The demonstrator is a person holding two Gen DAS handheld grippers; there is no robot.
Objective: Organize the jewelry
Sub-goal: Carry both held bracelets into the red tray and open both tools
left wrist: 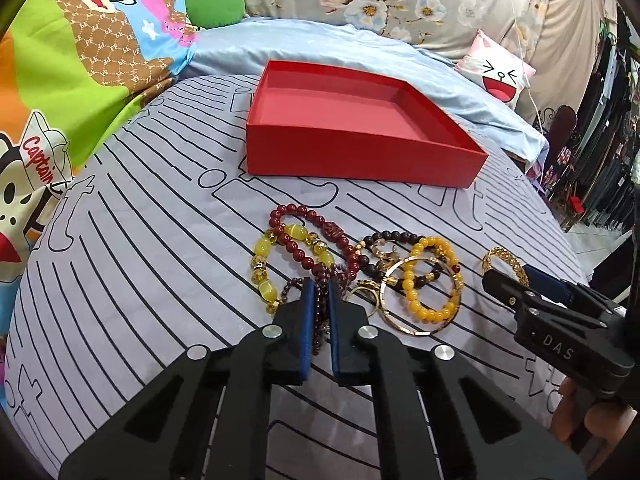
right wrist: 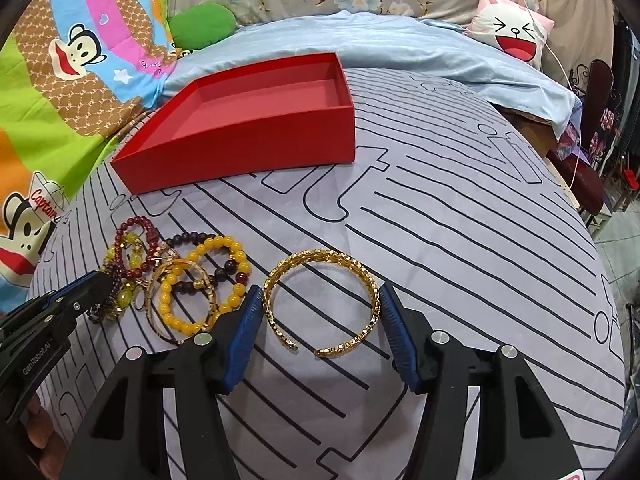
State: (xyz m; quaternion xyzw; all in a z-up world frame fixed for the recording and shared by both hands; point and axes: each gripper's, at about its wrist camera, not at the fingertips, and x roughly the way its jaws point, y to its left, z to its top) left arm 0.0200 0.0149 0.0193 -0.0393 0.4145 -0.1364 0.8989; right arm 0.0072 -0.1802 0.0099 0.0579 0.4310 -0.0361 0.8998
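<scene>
On the bed's grey line-patterned sheet [right wrist: 460, 240], the left gripper [left wrist: 319, 286] pinches a dark purple beaded strand [left wrist: 320, 320] at the jewelry heap's near edge. The right gripper [right wrist: 320, 294] is spread around an open gold textured bangle [right wrist: 322, 300], pads just beside it. The shallow red cardboard box [left wrist: 340, 156] sits beyond.

Striped bedsheet [left wrist: 160, 280], cartoon blanket [left wrist: 80, 60], smiley pillow [right wrist: 512, 32]

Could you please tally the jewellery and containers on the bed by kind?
Bead bracelets: 5 (dark red, pale yellow-green, dark brown, amber-yellow, purple strand pinched in the left gripper)
Gold metal bangles: 2 (thin hoop, textured open cuff between the open right gripper's fingers)
Red cardboard box: 1
Total: 8, leaving out small gold pieces too tangled to count.
</scene>
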